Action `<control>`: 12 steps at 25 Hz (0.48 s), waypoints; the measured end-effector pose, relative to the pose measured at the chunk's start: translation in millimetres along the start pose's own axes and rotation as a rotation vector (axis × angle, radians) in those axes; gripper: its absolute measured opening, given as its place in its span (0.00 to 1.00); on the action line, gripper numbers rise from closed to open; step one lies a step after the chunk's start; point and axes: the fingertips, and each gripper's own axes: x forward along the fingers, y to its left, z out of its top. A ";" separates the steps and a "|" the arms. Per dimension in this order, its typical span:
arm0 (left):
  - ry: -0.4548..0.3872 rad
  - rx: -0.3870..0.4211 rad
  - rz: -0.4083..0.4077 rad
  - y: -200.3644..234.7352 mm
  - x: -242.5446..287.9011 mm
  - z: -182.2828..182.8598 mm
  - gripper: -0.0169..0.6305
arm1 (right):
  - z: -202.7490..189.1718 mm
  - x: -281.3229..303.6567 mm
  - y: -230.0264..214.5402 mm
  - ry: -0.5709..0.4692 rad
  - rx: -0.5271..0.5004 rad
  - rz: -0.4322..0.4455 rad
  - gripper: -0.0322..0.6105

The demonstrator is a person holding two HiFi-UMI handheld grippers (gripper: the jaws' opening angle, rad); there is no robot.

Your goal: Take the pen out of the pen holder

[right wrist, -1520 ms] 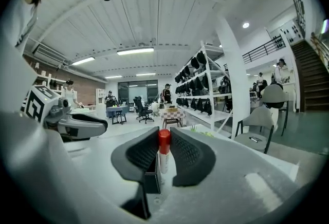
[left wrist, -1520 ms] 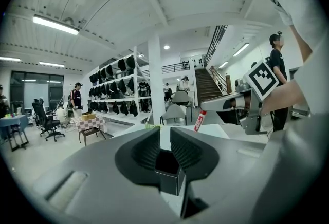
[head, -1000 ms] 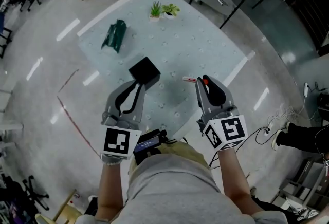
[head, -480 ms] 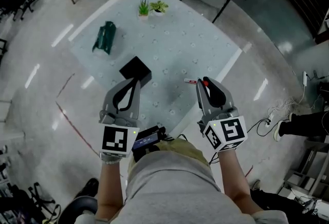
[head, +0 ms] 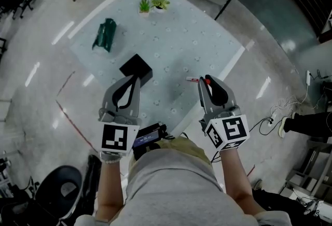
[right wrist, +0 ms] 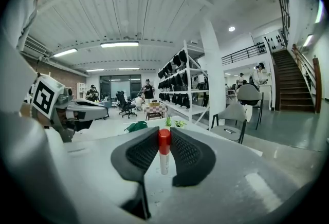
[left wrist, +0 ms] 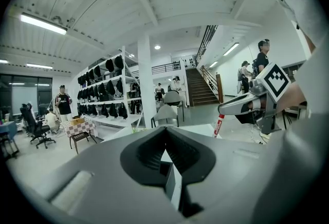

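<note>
My left gripper [head: 136,79] looks pinched narrow on the pen holder [head: 136,67]; a twist could tip it on the tabletop [head: 176,38]. My right gripper [head: 206,84] clamps the pen [head: 192,79], clear of the holder; any slack drops it.

Open office hall: shelving racks [right wrist: 181,81], swivel chairs [right wrist: 125,105]

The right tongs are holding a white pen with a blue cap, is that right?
Not quite: the cap is red, not blue. The right gripper view shows the right tongs holding a white pen with a red cap.
</note>
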 end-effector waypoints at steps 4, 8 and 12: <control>0.006 0.004 -0.003 0.7 0.0 -2.8 0.03 | -1.5 2.6 1.4 0.004 -0.001 0.002 0.15; 0.010 0.004 0.001 0.8 -0.5 -4.2 0.03 | -2.2 3.8 3.2 0.006 -0.005 0.010 0.15; 0.011 0.004 0.002 1.6 -1.0 -4.6 0.03 | -1.6 5.2 4.9 0.006 -0.005 0.015 0.15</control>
